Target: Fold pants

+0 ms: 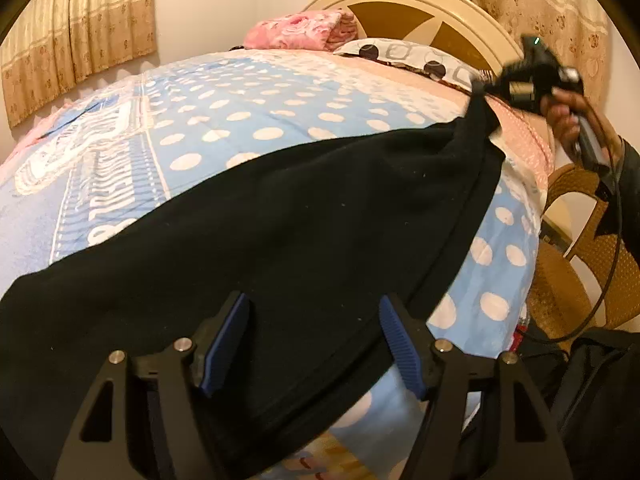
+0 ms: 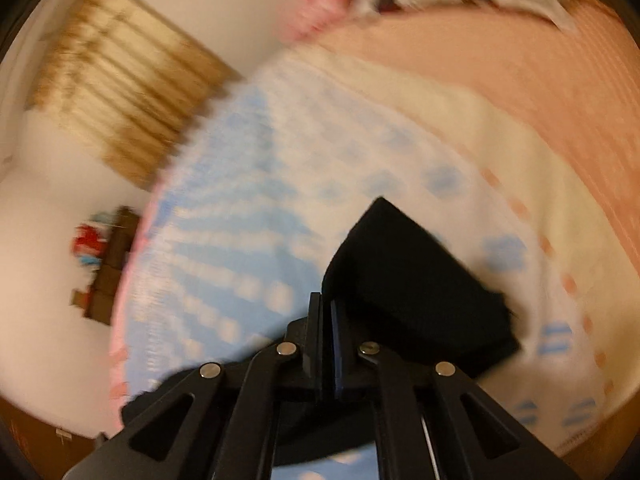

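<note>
Black pants (image 1: 280,220) lie stretched across a blue polka-dot bedspread (image 1: 256,112). My left gripper (image 1: 316,316) is open, its blue-padded fingers (image 1: 394,332) astride the near end of the pants without closing on them. My right gripper (image 1: 480,90), held in a hand at the far right, pinches the far corner of the pants and lifts it off the bed. In the blurred right wrist view the right gripper (image 2: 327,320) is shut on a fold of the black pants (image 2: 408,280).
A pink folded blanket (image 1: 304,30) and a dotted pillow (image 1: 404,54) lie by the round headboard (image 1: 420,8). A wicker chair (image 1: 580,264) and a dark bag (image 1: 592,392) stand to the right of the bed. Curtains (image 1: 76,36) hang on the wall.
</note>
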A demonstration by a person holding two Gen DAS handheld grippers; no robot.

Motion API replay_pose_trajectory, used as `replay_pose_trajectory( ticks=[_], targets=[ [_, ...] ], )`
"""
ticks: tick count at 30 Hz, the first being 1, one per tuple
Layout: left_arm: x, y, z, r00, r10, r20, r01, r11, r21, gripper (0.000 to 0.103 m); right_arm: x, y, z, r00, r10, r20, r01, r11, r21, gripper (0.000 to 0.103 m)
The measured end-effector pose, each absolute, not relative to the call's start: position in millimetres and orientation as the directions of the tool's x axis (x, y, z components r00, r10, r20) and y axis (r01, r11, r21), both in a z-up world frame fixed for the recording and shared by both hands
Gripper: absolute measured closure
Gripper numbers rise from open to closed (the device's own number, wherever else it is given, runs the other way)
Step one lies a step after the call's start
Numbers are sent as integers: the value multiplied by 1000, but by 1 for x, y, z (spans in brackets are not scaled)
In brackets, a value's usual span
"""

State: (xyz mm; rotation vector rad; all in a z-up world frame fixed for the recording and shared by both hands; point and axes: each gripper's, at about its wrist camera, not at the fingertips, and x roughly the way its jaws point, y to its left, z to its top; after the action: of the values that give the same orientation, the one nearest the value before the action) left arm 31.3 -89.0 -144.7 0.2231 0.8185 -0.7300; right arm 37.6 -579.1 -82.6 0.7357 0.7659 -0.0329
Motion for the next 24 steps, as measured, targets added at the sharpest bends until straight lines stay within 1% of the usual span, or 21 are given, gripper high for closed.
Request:
replay_pose_trajectory(
  ticks=[1, 3, 5, 6, 8, 11, 14, 16, 18, 21, 24],
  targets=[
    [32, -88, -145, 456, -509, -730, 667, 739, -99, 33, 39, -574, -63, 776, 249, -579, 211, 763, 611, 100],
    [32, -88, -145, 457, -512, -727, 663, 741, -105, 33, 38, -565, -37, 826, 270, -495, 109, 785, 610, 100],
    [32, -89, -145, 461, -512, -725, 661, 743, -105, 33, 33, -558, -22, 855, 283, -434, 33, 807, 590, 100],
    [32, -89, -145, 463, -510, -725, 660, 744, -102, 33, 29, -557, -21, 861, 272, -429, 31, 814, 580, 100],
    [31, -89, -145, 466, -509, -724, 660, 745, -98, 33, 22, -565, -34, 862, 255, -438, 69, 798, 599, 100],
    [31, -89, -146, 467, -510, -722, 663, 743, -96, 33, 0, -597, -78, 851, 209, -482, 192, 731, 655, 100],
    [31, -90, -146, 469, -510, -721, 663, 743, -94, 33, -25, -622, -138, 812, 218, -542, 314, 619, 720, 100],
    [31, -90, -147, 472, -509, -720, 663, 743, -91, 32, -37, -626, -160, 799, 226, -558, 346, 586, 733, 100],
    [30, -90, -147, 473, -508, -720, 663, 743, -89, 32, -47, -629, -181, 796, 254, -550, 360, 532, 766, 100],
    [30, -91, -147, 476, -501, -723, 664, 744, -79, 32, -56, -637, -199, 795, 267, -545, 390, 463, 796, 100],
    [30, -90, -145, 473, -502, -724, 657, 749, -90, 32, -62, -629, -192, 787, 245, -566, 388, 518, 763, 100]
  ],
)
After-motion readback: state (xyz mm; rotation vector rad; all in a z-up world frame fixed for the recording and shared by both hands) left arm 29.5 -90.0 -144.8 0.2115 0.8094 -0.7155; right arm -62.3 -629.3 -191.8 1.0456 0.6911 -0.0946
